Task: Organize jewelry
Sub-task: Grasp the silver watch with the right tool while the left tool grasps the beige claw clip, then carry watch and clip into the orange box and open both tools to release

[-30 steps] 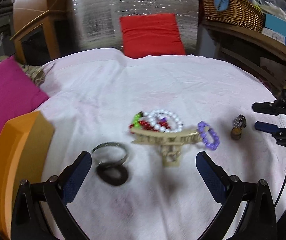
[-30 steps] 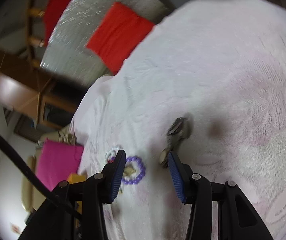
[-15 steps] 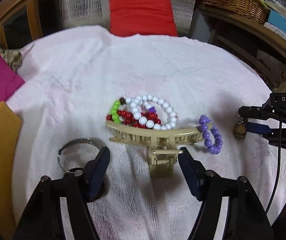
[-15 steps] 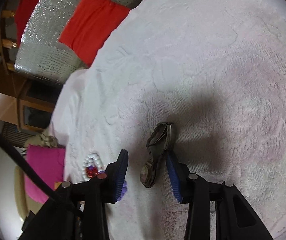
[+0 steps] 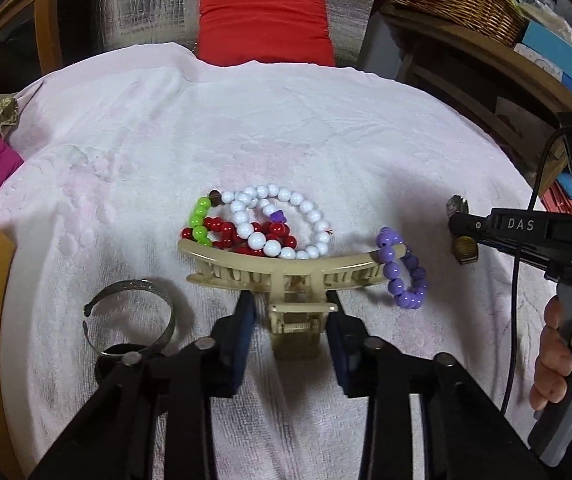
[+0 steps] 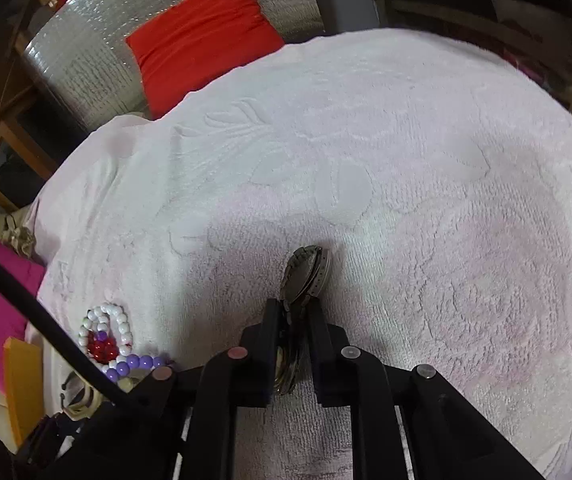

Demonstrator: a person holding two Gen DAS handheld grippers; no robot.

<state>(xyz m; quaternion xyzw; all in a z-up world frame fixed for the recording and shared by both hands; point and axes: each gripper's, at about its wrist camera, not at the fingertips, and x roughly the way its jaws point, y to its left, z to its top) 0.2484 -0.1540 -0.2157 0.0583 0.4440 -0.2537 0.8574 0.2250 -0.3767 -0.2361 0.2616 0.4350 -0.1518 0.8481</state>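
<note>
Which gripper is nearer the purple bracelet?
Left. The left gripper straddles the hair clip touching the purple bracelet; the right gripper sits farther off, around the watch.
</note>
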